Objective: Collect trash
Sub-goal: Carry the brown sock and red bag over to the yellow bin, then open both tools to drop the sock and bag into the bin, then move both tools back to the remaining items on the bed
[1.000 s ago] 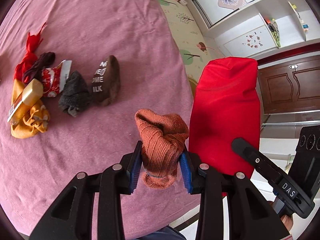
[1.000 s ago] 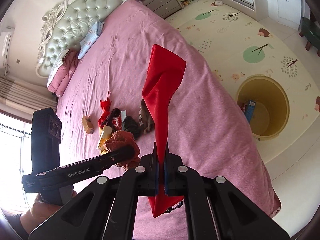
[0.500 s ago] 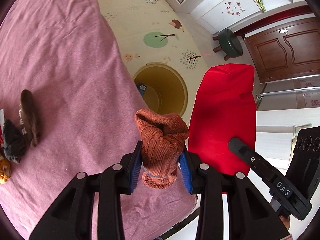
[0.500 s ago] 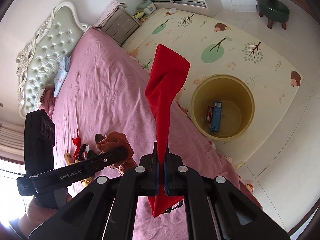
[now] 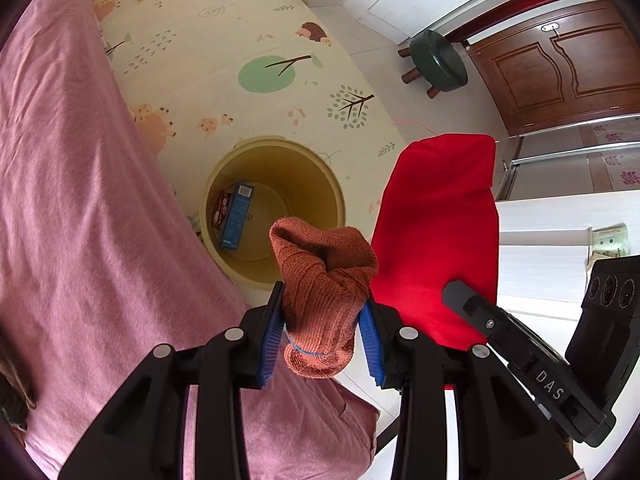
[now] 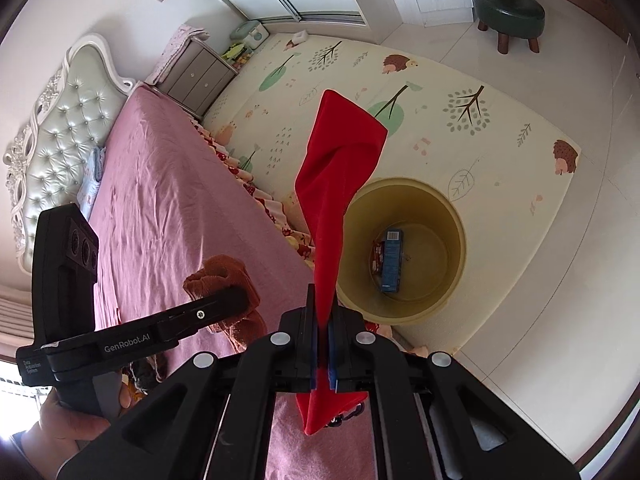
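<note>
Now, item one: your left gripper (image 5: pixel 322 336), blue pads clamped on a rust-orange knitted sock (image 5: pixel 322 300), bunched, long axis running up out of the jaws, open cuff end pointing away from you toward the bin, toe end hanging just below the pads. Item two: your right gripper (image 6: pixel 323 354), jaws pressed nearly together on a red cloth (image 6: pixel 336 184), a long flat piece whose axis runs straight forward along the fingers, broad end far from you and a short tail drooping below the pads. Item three: a yellow round bin (image 5: pixel 336 196) on the play mat (image 5: pixel 248 40) just beside the pink bed (image 5: pixel 80 220), holding a blue carton (image 5: pixel 237 216) and a red wrapper (image 5: pixel 221 210). Change noted: a second ago the left view showed the bedspread and its row of leftover items; half a second ago the bin came into sight; it now sits directly beyond the sock, and in the right view it lies just beyond and to the right of the cloth. Both loads have travelled off the bed and toward the bin unchanged in grip. Judgement: you are at the carry-to-bin step, release likely next; neither piece looks squarely over the opening yet, so carry both further first.
</note>
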